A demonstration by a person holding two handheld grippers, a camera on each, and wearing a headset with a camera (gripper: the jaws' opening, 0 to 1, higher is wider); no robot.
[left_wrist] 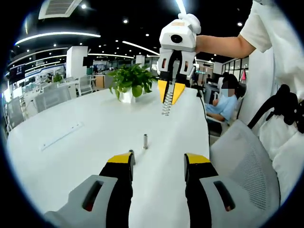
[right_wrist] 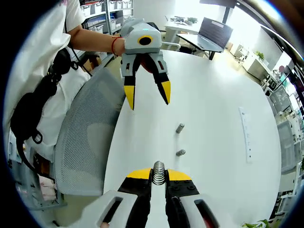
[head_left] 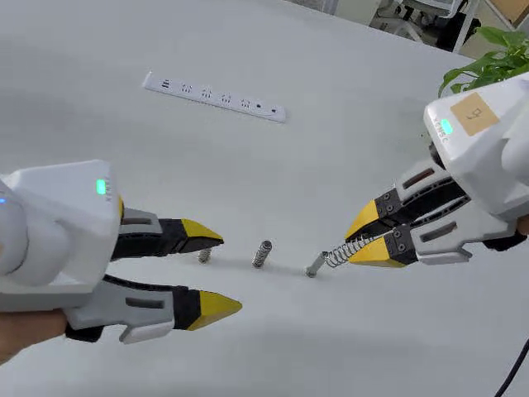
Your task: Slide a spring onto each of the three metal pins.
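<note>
R gripper point(head_left: 368, 239): jaws closed on one end of a spring point(head_left: 347, 249). I've got it tilted, free end pointing down-left.
Spring vs pin: free end is at the top of the bare pin point(head_left: 315, 265), the right one of the row. Can't tell if it's over the tip or just beside it.
Mid pin point(head_left: 262, 253): coil round it, looks done.
Left pin point(head_left: 205, 255): short and looks coiled too, but too small to be sure. Sits just beside the L gripper's far jaw.
L gripper point(head_left: 216, 270): jaws wide apart, nothing in them, low at the left end of the row.
Table point(head_left: 331, 165): white. Power strip point(head_left: 215, 97) far left and plant point(head_left: 483, 62) far right, both well apart from the work.
Progress: I'd judge approx 2 of 3 done, 3rd spring in hand.
Left to do: line spring up w/ pin axis, slide it down, let go.
Risk: pin looks tilted, so the coil may snag on the tip or tip the pin over.
</note>
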